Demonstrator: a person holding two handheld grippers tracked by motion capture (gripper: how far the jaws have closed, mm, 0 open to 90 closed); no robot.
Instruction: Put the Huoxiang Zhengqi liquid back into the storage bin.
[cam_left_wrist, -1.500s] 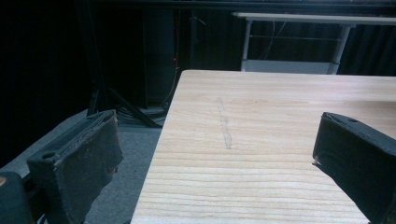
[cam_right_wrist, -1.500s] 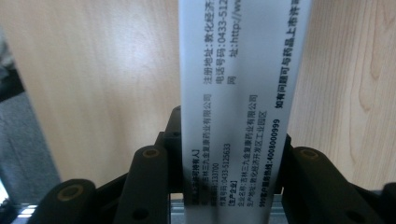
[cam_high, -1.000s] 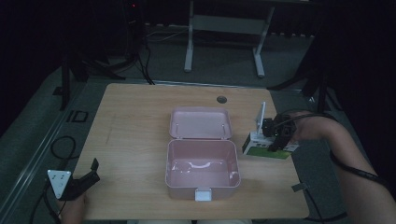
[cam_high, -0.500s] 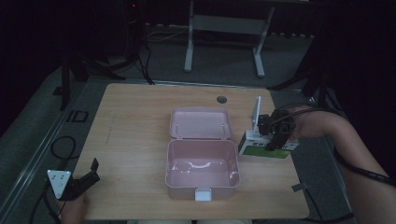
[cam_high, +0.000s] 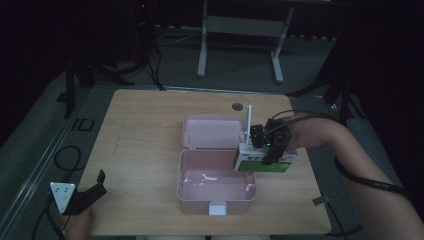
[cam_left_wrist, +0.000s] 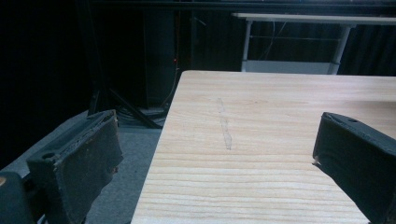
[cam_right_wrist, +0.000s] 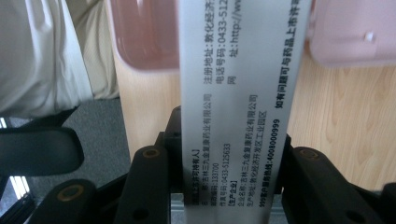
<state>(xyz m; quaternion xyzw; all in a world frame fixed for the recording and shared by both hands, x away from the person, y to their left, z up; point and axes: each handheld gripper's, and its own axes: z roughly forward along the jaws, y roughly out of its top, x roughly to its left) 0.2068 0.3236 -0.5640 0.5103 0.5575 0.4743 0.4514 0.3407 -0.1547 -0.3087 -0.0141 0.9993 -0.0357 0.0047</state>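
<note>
An open pink lunch box lies mid-table, its base (cam_high: 216, 205) toward me and its lid (cam_high: 212, 131) flat behind it. My right gripper (cam_high: 270, 145) is shut on a white and green medicine box (cam_high: 265, 161), held in the air over the base's right rim. In the right gripper view the carton (cam_right_wrist: 233, 93) with black print stands between the two jaws, and the pink base (cam_right_wrist: 144, 32) and lid (cam_right_wrist: 355, 32) lie beyond it. My left gripper (cam_high: 92, 190) rests at the table's near left corner, open (cam_left_wrist: 219, 154) with nothing between its jaws.
The wooden table (cam_high: 145, 130) has a round cable hole (cam_high: 237, 106) at the back and a bit of tape (cam_high: 320, 201) near its front right edge. A metal frame (cam_high: 240, 25) stands behind the table. Cables (cam_high: 65, 155) lie on the floor at left.
My right gripper has carried the medicine box to the left and a little upward, from beside the pink base to over its right rim. The left gripper has stayed put.
</note>
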